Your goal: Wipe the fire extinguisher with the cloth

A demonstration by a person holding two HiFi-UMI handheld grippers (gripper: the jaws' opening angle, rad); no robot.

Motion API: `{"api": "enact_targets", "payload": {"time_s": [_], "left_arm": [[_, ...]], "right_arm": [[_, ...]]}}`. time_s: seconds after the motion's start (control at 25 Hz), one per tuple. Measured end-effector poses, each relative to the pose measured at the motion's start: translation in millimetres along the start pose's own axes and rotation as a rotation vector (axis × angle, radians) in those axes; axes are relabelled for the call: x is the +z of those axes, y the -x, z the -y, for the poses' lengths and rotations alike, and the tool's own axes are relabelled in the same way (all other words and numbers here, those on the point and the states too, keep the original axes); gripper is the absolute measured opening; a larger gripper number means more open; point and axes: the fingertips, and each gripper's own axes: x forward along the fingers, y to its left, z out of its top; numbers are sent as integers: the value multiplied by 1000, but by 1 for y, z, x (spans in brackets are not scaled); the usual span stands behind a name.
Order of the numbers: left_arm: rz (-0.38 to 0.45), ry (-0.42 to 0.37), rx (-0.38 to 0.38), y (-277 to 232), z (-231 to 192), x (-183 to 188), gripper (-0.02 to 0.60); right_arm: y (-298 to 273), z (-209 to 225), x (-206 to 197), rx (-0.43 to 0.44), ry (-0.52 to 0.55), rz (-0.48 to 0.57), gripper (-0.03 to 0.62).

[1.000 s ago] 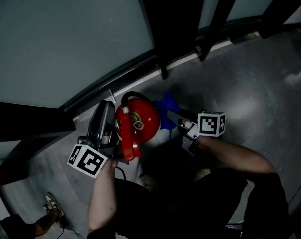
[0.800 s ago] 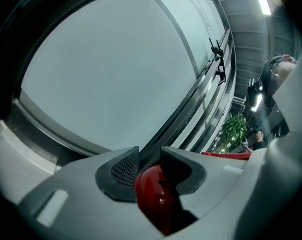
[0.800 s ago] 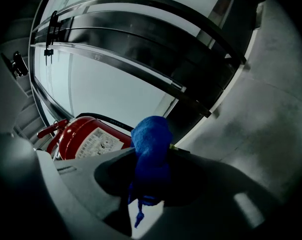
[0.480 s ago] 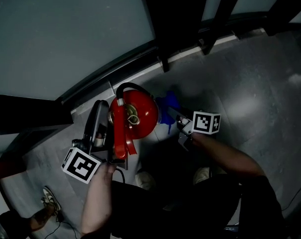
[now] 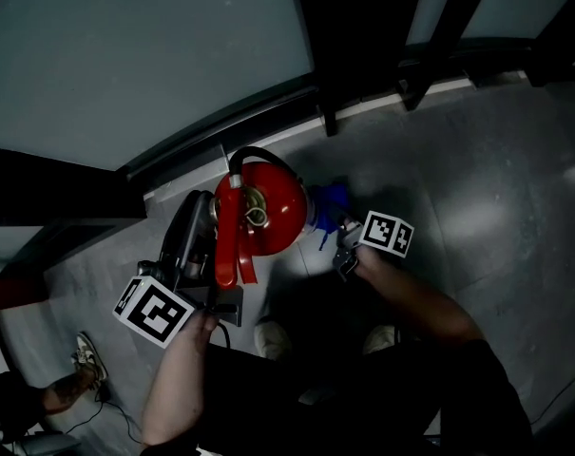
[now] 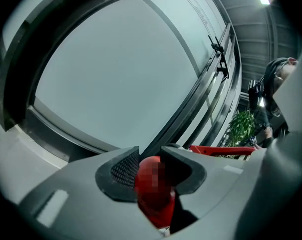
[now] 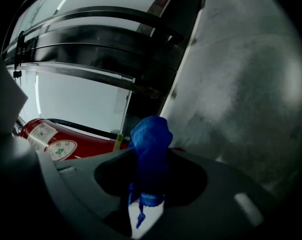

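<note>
Blue cloth (image 7: pixel 150 134) is clamped by the right gripper (image 7: pixel 151 160) (beside the red fire extinguisher (image 5: pixel 268 212)), whose handle (image 6: pixel 154 199) is clamped by the left gripper (image 6: pixel 151 165).

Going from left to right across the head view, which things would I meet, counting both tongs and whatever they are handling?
left tongs → fire extinguisher → blue cloth → right tongs

Head view steeply down from above, 2 gripper views close along fingers (image 6: pixel 121 171), all share fire extinguisher (image 5: pixel 268 212)
</note>
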Motion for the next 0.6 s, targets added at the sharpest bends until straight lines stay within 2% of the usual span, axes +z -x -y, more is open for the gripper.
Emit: {"api": "enact_targets", "payload": {"time_s": [0.12, 0.2, 0.28, 0.36, 0.48, 0.6], "left_arm": [[15, 16, 16, 16, 8, 3, 122], [-26, -32, 23, 21, 11, 0, 121], [-77, -67, 4, 20, 11, -4, 122], [-76, -54, -10, 21, 6, -3, 140], [-47, -54, -14, 27, -4, -1, 140], [-44, -65, -28, 31, -7, 1, 140]], "right_arm": [[-5, 25, -6, -104, 29, -41, 144], [-8, 42, -12, -189, 76, -82, 144], [-8, 49, -13, -230, 133, -106, 144], [-7, 44, -7, -210, 164, -101, 144], [1, 17, 7, -132, 212, -82, 144], [18, -30, 18, -47, 343, -71, 144]]}}
